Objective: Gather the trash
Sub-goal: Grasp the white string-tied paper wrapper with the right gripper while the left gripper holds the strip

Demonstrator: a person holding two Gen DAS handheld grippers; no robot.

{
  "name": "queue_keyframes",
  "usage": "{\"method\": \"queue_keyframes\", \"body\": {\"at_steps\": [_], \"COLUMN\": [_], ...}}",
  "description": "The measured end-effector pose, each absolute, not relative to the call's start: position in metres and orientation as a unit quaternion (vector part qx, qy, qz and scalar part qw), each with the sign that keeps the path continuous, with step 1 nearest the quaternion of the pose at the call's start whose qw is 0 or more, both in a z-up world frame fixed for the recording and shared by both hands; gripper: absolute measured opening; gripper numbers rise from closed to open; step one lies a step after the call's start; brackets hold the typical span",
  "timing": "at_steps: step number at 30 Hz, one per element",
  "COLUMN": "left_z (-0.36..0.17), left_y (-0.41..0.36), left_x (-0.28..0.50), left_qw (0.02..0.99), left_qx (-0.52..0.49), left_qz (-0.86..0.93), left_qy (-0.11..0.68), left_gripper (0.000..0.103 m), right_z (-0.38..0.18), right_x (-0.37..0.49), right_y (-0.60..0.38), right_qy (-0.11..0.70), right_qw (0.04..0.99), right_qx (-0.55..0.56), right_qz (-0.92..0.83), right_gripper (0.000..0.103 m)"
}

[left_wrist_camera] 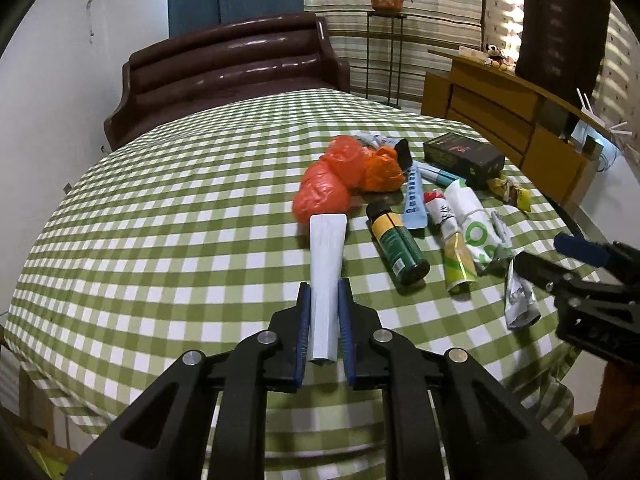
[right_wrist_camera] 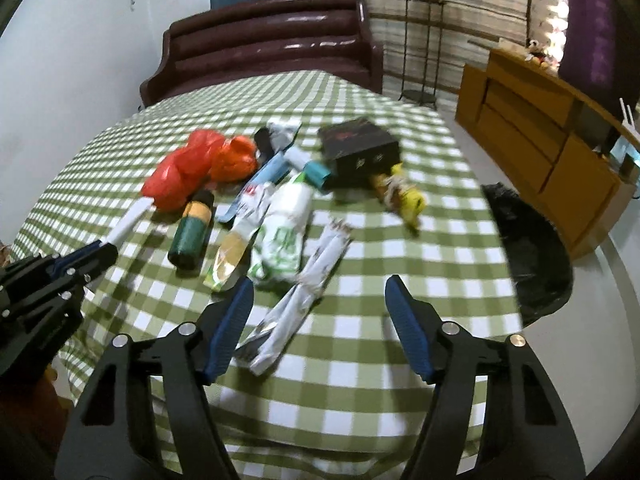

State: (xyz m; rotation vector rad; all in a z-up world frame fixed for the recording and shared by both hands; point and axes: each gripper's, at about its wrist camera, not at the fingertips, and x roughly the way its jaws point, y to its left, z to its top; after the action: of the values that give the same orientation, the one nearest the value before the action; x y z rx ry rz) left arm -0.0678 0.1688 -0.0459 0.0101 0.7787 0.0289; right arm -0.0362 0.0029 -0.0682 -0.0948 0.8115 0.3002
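My left gripper (left_wrist_camera: pixel 324 292) is shut on a flattened white tube (left_wrist_camera: pixel 326 248), which sticks forward over the green checked tablecloth (left_wrist_camera: pixel 160 220). The right wrist view shows the same left gripper (right_wrist_camera: pixel 98 254) holding the tube (right_wrist_camera: pixel 128 220) at the left. My right gripper (right_wrist_camera: pixel 320 284) is open above a crumpled silver wrapper (right_wrist_camera: pixel 296 308); the wrapper lies between the fingers without the pads touching it. In the left wrist view the right gripper (left_wrist_camera: pixel 556 258) is at the right edge, beside that wrapper (left_wrist_camera: pixel 520 300).
A pile of trash lies mid-table: red and orange plastic bags (left_wrist_camera: pixel 340 176), a green spray can (left_wrist_camera: pixel 396 240), a green-white pouch (right_wrist_camera: pixel 284 224), a black box (right_wrist_camera: pixel 360 148) and a yellow wrapper (right_wrist_camera: pixel 408 200). A black bag (right_wrist_camera: pixel 528 248) hangs at the table's right edge. Behind it stands a wooden cabinet (right_wrist_camera: pixel 540 136).
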Motion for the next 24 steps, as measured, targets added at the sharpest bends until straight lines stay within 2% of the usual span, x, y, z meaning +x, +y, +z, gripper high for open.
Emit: {"method": "queue_keyframes", "body": {"at_steps": [5,9,14,24], "left_z": [-0.045,-0.044,-0.044,-0.044], "left_y": [0.175,0.175,0.173,0.173], "left_x": [-0.068,-0.067,-0.064,-0.062], "left_qw": [0.926,0.927,0.929,0.931], "left_qx": [-0.002,-0.003,-0.007,-0.003], "left_qz": [0.022,0.019,0.018,0.021], "left_qy": [0.376,0.374,0.370,0.363], "left_gripper": [0.015,0.015,0.015,0.015], "right_z": [-0.080,-0.081,-0.080,-0.078], "right_x": [-0.031,-0.031,-0.031,-0.031], "right_y": [0.006,0.000,-0.010,-0.020], "right_qy": [0.415,0.417,0.419,0.419], "right_qw": [0.897,0.897,0.898,0.899], "right_qx": [-0.058,-0.060,-0.050,-0.043], "right_qz": [0.142,0.133,0.127,0.115], "right_gripper": [0.057,0.056,0.045,0.044]}}
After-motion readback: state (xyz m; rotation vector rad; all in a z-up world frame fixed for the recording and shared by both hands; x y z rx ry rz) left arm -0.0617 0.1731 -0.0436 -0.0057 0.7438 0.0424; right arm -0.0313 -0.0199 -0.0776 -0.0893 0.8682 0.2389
